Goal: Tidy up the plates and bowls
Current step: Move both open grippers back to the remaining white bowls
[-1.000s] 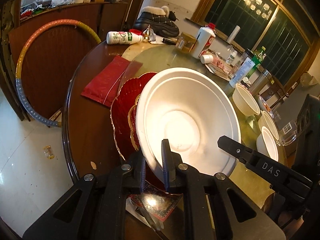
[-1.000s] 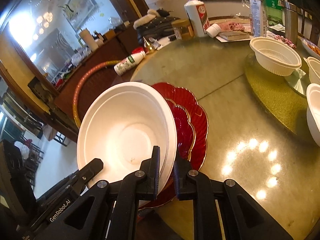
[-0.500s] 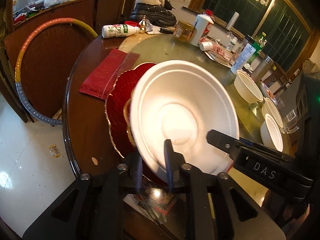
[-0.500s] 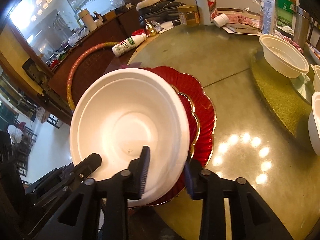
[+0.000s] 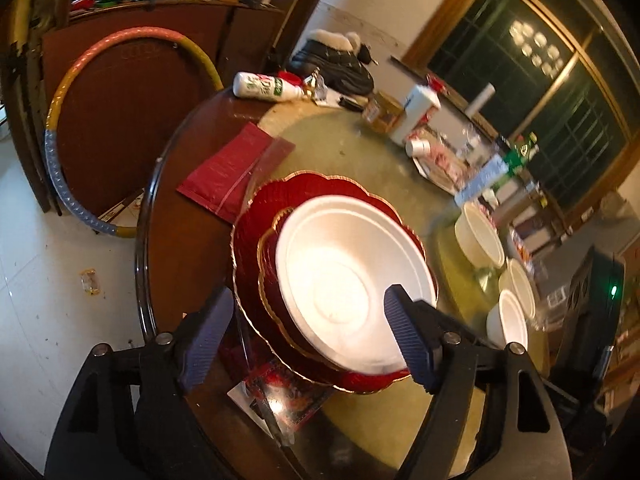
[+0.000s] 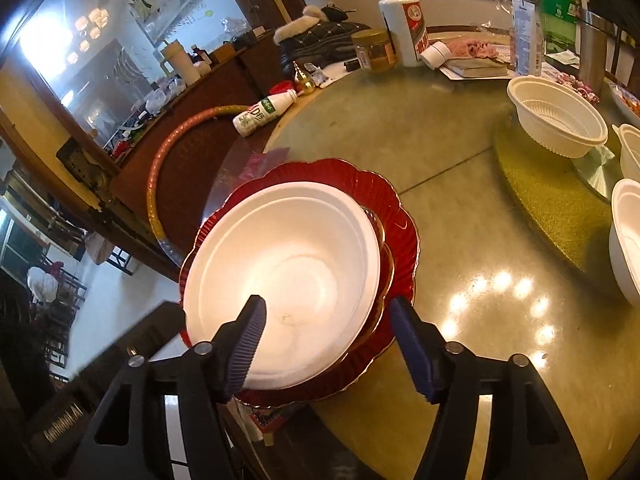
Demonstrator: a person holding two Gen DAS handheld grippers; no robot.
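The white plate (image 5: 352, 280) sits on a small red plate (image 5: 276, 280), which sits on a big red plate (image 5: 320, 188), the stack lying near the table (image 6: 460, 208) edge closest to both tools. In the left wrist view the left gripper (image 5: 308, 332) has its jaws spread wide and holds nothing; the white plate lies straight ahead at 12 o'clock, its near rim between the two fingers, the right finger overlapping the plate's rim at about 4 o'clock. In the right wrist view the right gripper (image 6: 324, 340) is likewise spread and empty, with the white plate (image 6: 288, 280) ahead and a little to 11 o'clock; its left finger crosses the plate's near rim and the right finger stands just outside the rim, over the big red plate (image 6: 396, 216). The plate is round, so no long axis matters; both tools look about equally near. The three bowls (image 5: 480, 240) still apart lie at 2 to 3 o'clock from the stack, well apart from it, on the side of the right gripper, which I judge the better placed to fetch one. Both tools tilt downward toward the table from the near edge.
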